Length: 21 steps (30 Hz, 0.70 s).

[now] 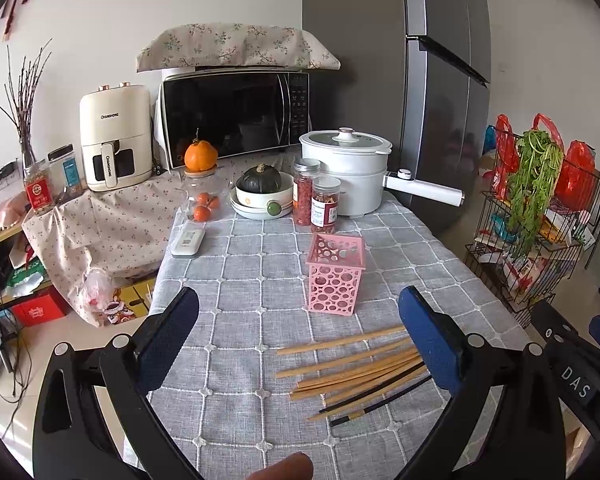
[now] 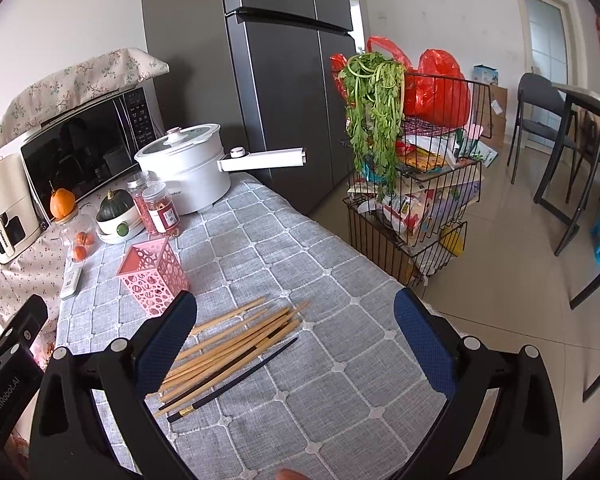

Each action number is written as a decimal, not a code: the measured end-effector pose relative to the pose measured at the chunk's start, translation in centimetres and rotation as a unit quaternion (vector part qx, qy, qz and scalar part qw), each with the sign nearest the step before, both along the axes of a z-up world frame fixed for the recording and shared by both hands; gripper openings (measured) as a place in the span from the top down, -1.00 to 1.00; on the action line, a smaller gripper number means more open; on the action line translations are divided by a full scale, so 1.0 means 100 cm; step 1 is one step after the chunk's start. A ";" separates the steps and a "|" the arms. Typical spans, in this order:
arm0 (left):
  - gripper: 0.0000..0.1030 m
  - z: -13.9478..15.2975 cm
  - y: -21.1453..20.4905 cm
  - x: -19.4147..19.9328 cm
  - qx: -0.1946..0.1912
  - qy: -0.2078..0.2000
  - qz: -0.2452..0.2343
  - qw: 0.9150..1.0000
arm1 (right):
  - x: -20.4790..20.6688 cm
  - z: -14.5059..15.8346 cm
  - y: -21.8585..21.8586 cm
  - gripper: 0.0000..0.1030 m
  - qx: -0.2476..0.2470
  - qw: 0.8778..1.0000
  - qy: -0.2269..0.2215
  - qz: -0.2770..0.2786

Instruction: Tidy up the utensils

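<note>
My right hand-held gripper [image 2: 296,334] is wide open above the surface [image 2: 340,280], with the chopsticks [image 2: 236,344] lying near the pink holder [image 2: 154,272].

Chopsticks [image 1: 352,376]: right ends hidden behind left gripper [image 1: 300,312] finger at 4 o'clock. Right-wrist view: chopsticks [image 2: 236,352] near ends hidden behind gripper finger [image 2: 164,344]. Jar labels [image 1: 323,210] too small to read.
</note>
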<state>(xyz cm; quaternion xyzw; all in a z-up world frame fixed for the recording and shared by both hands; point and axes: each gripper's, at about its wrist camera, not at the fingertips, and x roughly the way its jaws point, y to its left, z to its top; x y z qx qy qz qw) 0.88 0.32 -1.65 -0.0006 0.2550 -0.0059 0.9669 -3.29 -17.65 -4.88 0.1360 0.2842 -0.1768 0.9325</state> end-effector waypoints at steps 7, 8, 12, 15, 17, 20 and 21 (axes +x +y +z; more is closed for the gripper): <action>-0.86 0.001 0.002 0.000 0.000 0.001 0.001 1.000 | 0.000 0.000 0.000 -0.87 0.000 1.000 0.001 0.001; -0.86 0.001 0.002 0.000 0.000 0.001 0.000 1.000 | 0.001 0.000 0.000 -0.87 0.001 1.000 0.001 0.001; -0.86 0.001 0.002 0.000 0.000 0.001 0.000 1.000 | 0.001 -0.001 0.000 -0.87 0.001 1.000 0.004 0.001; -0.86 0.001 0.002 0.000 0.000 0.001 0.001 1.000 | 0.001 -0.002 0.000 -0.87 0.002 1.000 0.006 0.001; -0.86 0.001 0.002 0.000 0.001 0.001 0.001 1.000 | 0.002 -0.002 0.000 -0.87 0.002 1.000 0.007 0.002; -0.86 0.001 0.002 0.000 0.001 0.002 0.001 1.000 | 0.002 -0.002 0.001 -0.87 0.001 1.000 0.007 0.002; -0.86 0.000 0.003 0.000 0.002 0.003 0.000 1.000 | 0.002 -0.002 0.001 -0.87 0.002 1.000 0.007 0.002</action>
